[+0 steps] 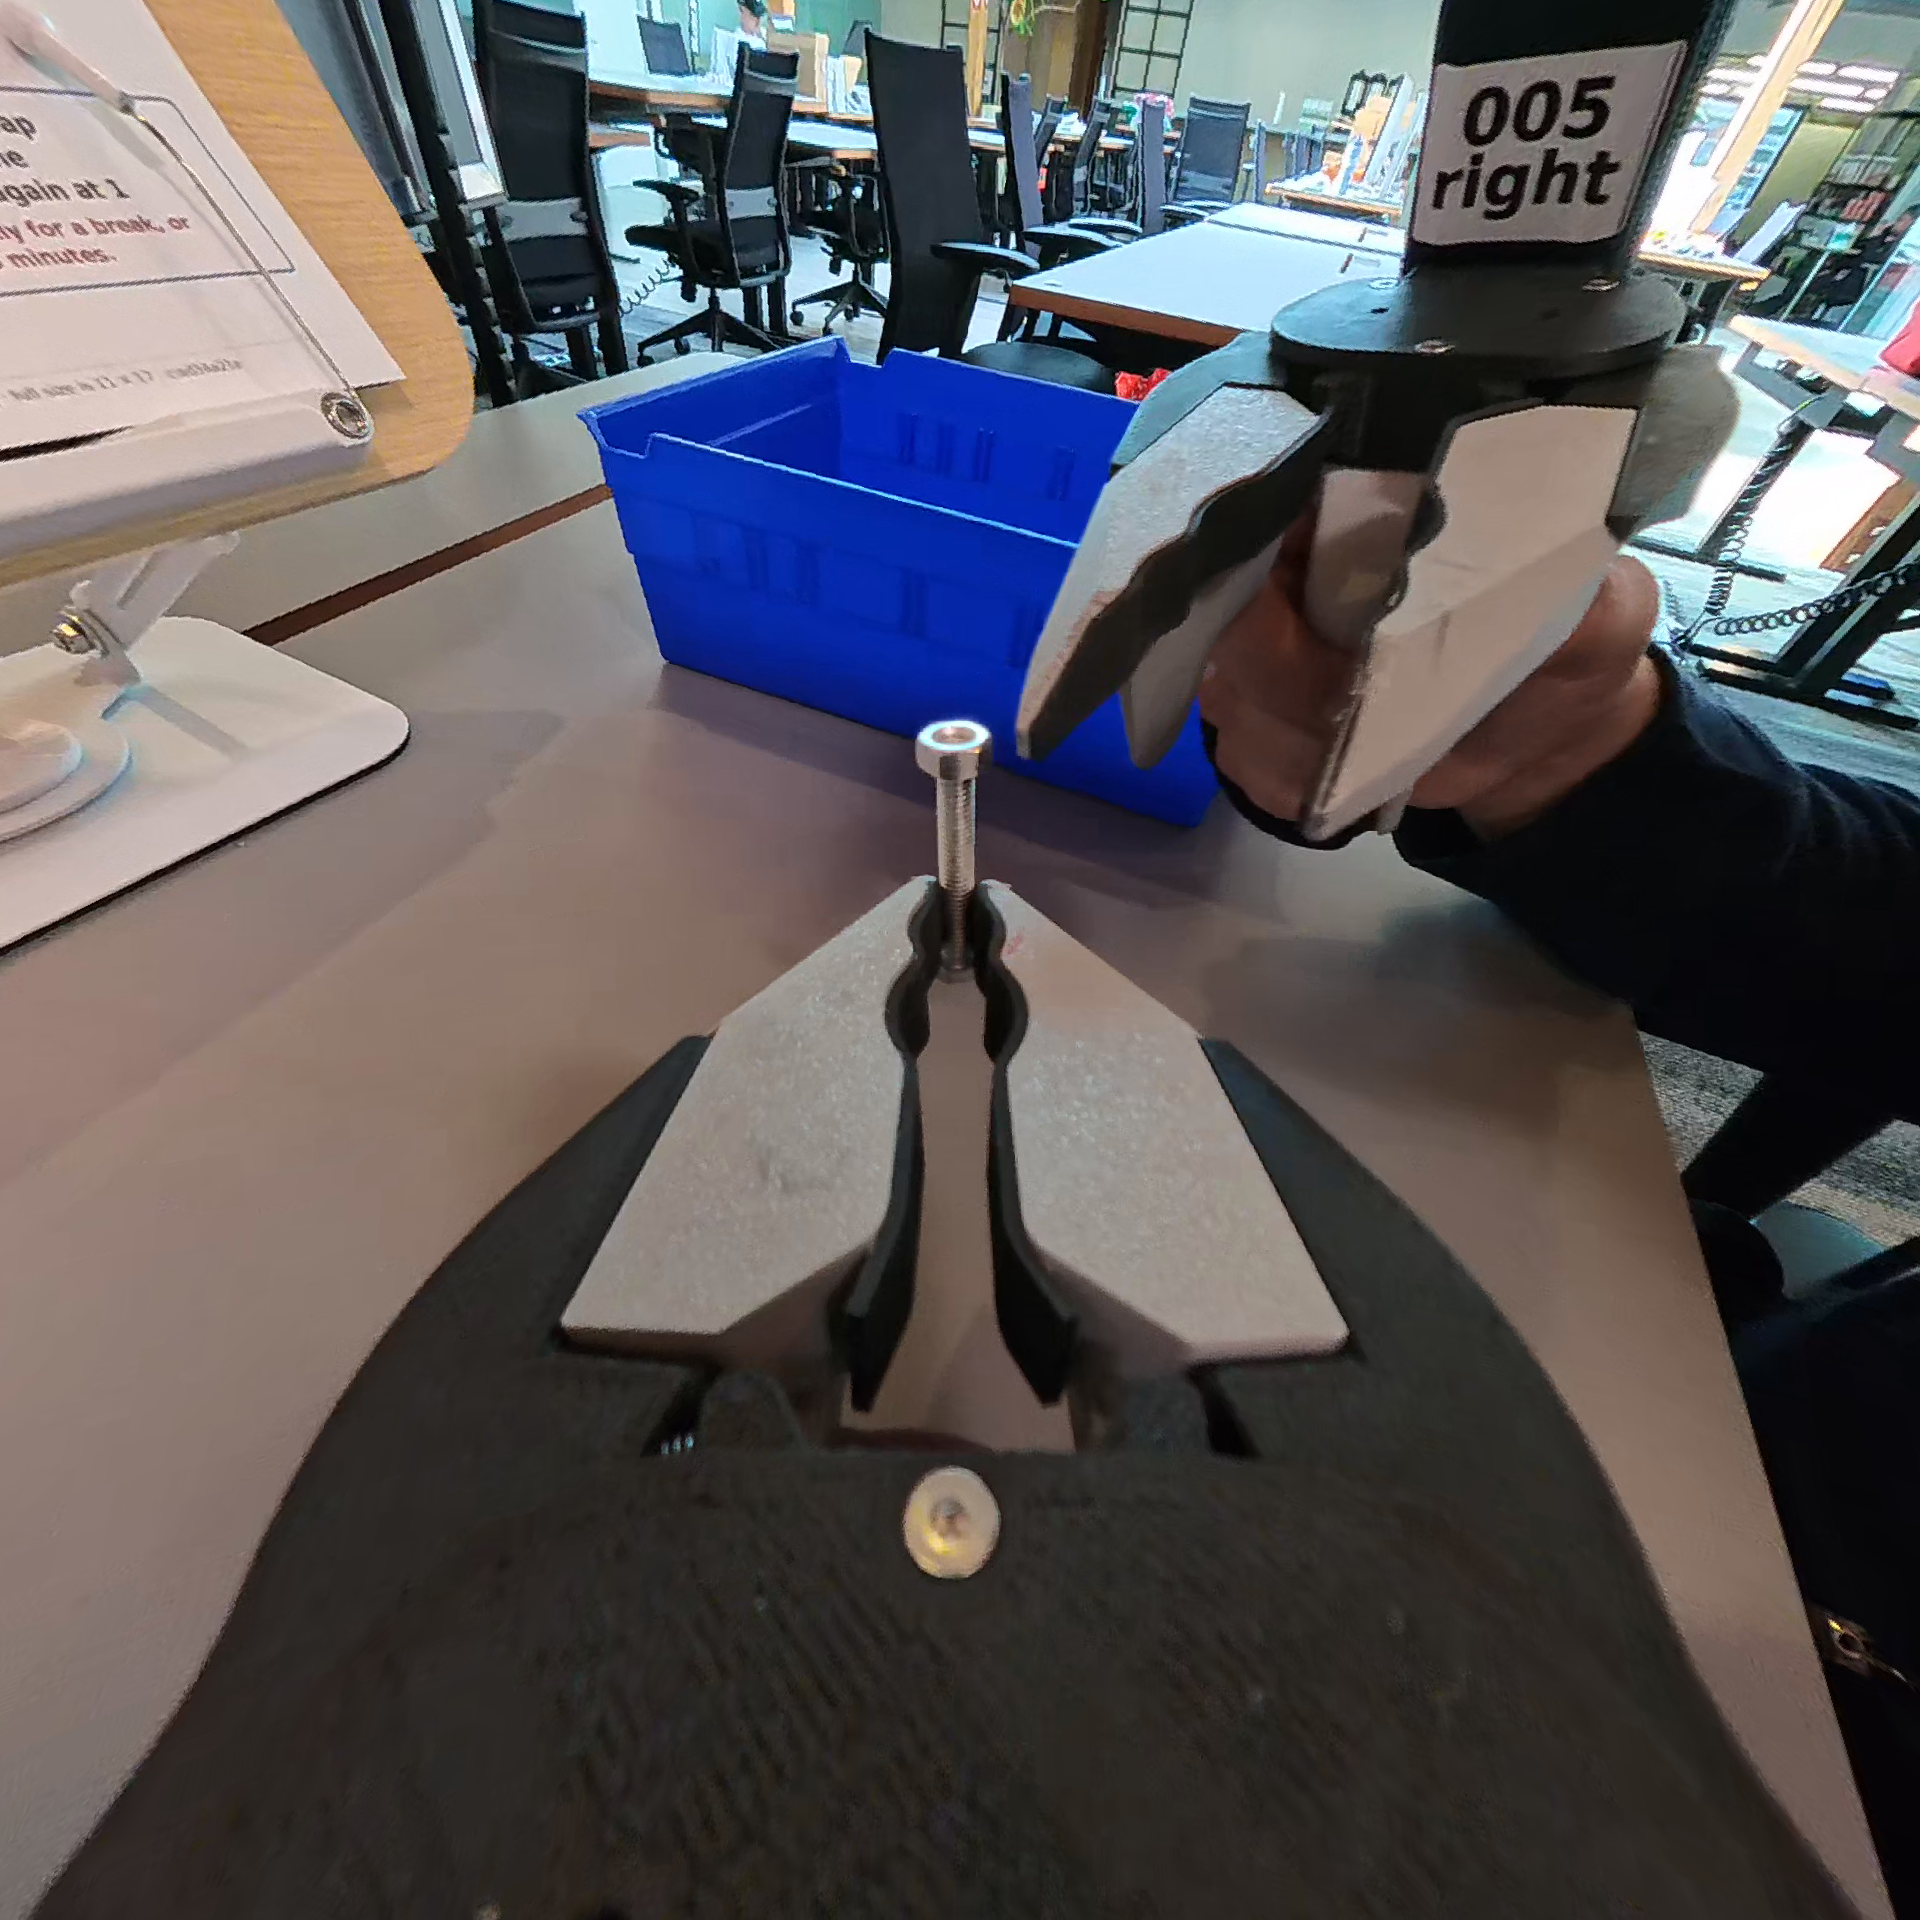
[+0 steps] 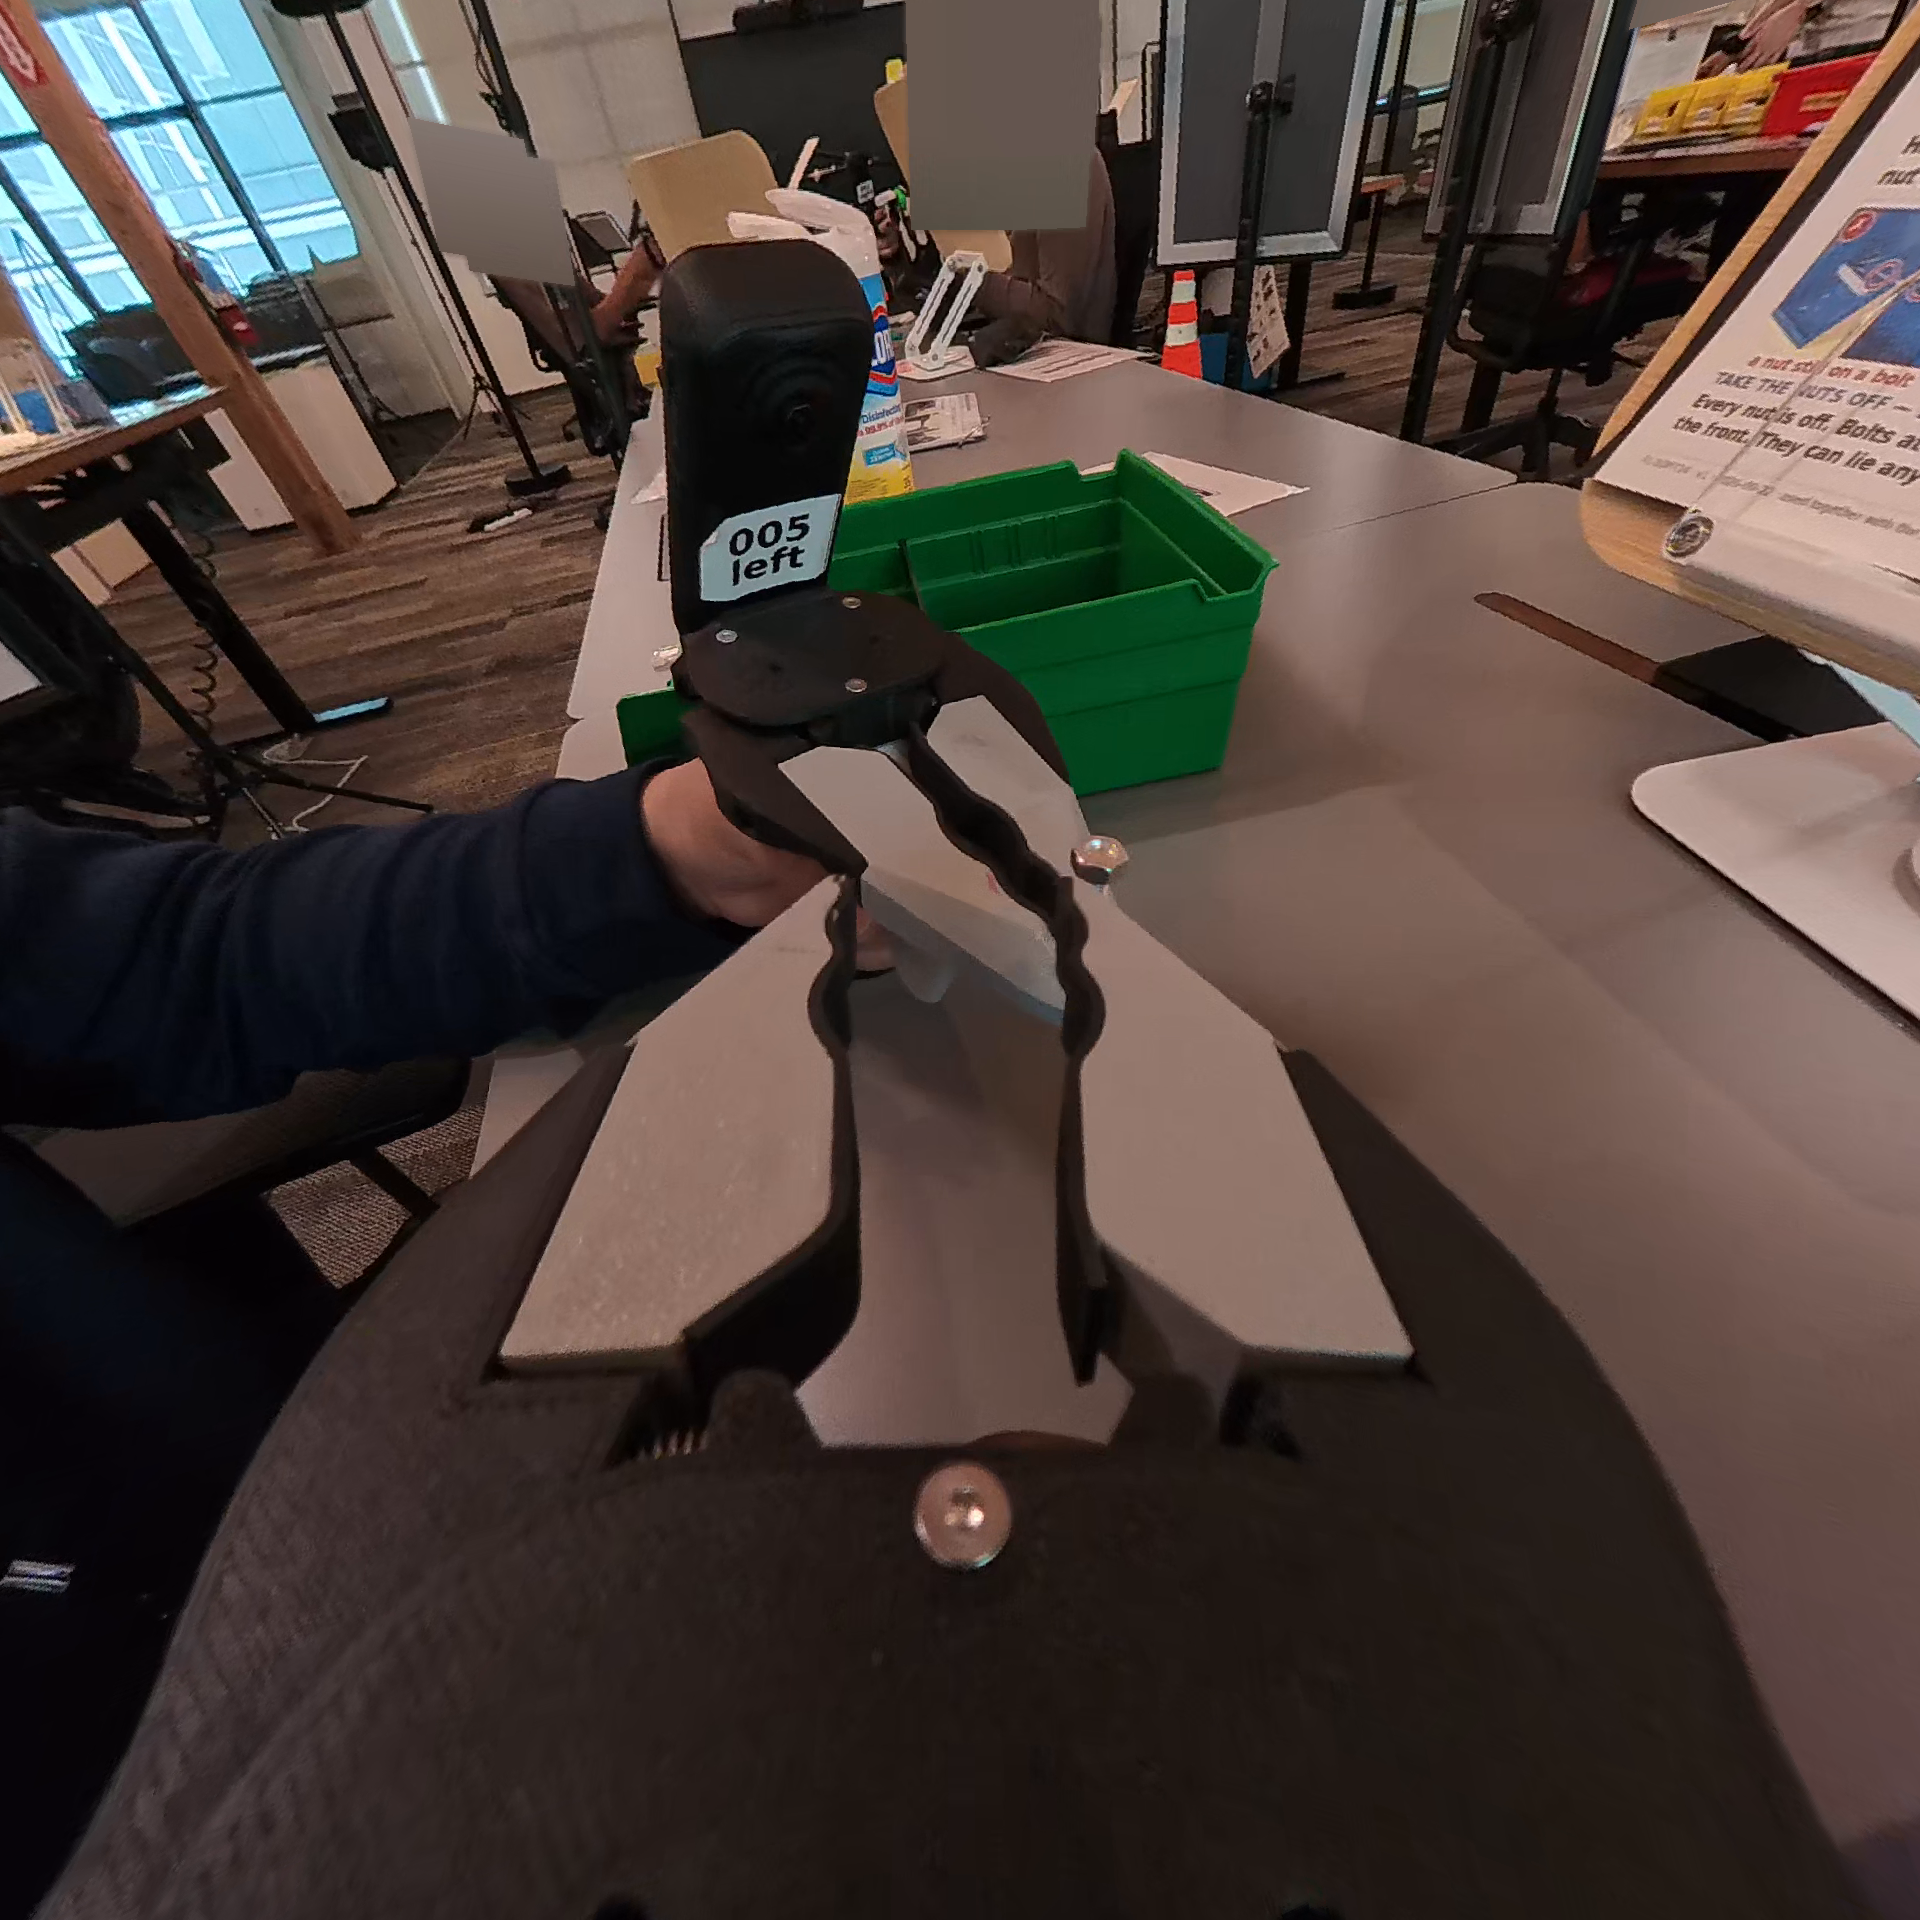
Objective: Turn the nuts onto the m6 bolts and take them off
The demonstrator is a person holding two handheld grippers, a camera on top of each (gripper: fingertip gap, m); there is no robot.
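Note:
My left gripper [image 1: 954, 920] is shut on a silver m6 bolt [image 1: 954, 831] and holds it upright by the lower shaft, socket head on top, above the grey table [image 1: 468, 935]. No nut shows on the bolt. My right gripper [image 1: 1184, 779] hangs open and empty to the upper right of the bolt, fingers pointing down toward it. In the right wrist view my right gripper [image 2: 956, 914] is open with nothing between its fingers. The left gripper [image 2: 1023, 862] lies just beyond them, and the bolt's head [image 2: 1099, 857] peeks out by my right fingertip.
A blue bin [image 1: 883, 582] stands right behind the bolt. A green bin [image 2: 1091, 623] stands behind the left gripper. An instruction stand with a white base [image 1: 208, 717] is at the left, also seen in the right wrist view [image 2: 1787, 821]. A wipes container [image 2: 883, 416] is behind. One gripper's finger ends stand about 5 cm off the other's.

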